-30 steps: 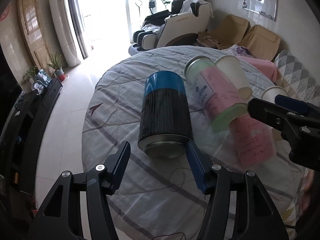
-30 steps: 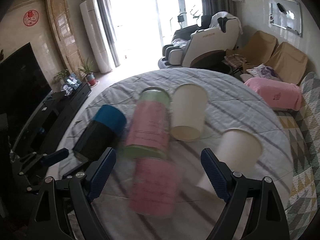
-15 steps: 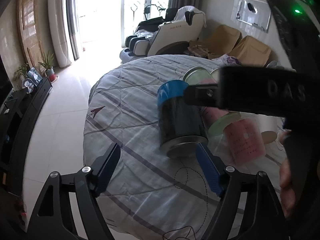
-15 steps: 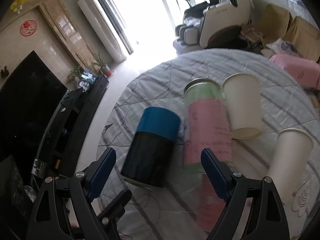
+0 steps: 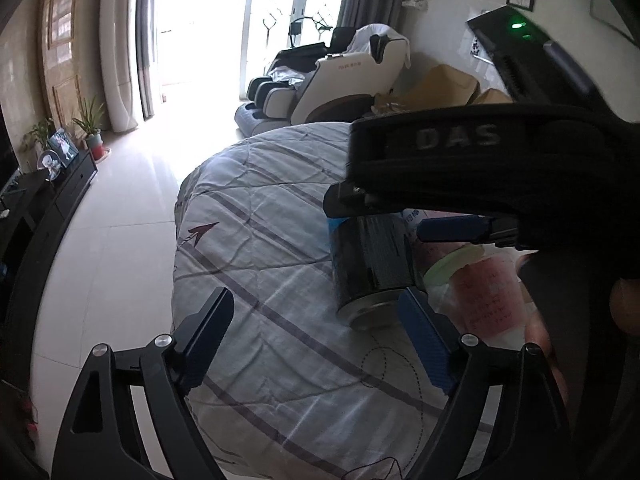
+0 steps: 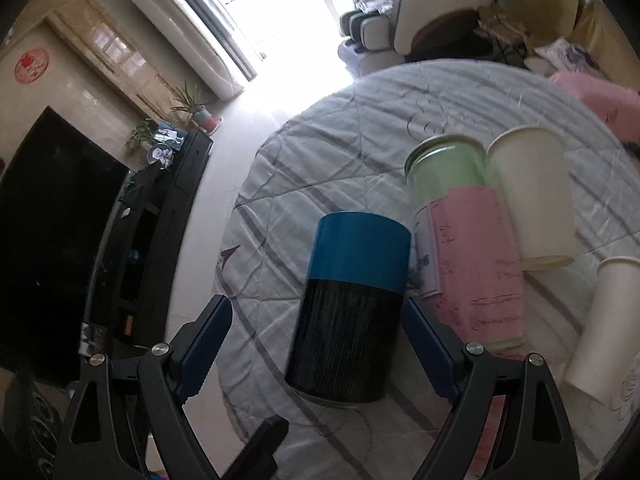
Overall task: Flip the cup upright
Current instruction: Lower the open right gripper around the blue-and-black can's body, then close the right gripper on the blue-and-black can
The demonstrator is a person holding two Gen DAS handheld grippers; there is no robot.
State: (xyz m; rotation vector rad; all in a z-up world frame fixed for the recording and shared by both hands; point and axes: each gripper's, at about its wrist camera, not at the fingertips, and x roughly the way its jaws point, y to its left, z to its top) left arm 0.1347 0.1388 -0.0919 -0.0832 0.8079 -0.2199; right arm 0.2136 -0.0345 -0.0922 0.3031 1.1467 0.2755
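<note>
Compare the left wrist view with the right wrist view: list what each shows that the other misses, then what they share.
Only the left wrist view shows the right gripper from outside, reaching over the can, open. Only the right wrist view shows the two white paper cups lying on their sides. Both show the black and blue can lying on the bedspread, and the pink and green tube beside it.

Black canister [image 6: 344,312] with a blue band at one end and a silvery metal rim at the other; beside it a pale green jar [image 6: 460,232] wrapped in a pink label (small dark print, illegible). Two paper cups [image 6: 532,204], plain cream-white. Tablecloth [image 6: 320,168] pale grey-white with darker grey crossing stripes; gripper fingers [image 6: 204,340] black with blue pads.
</note>
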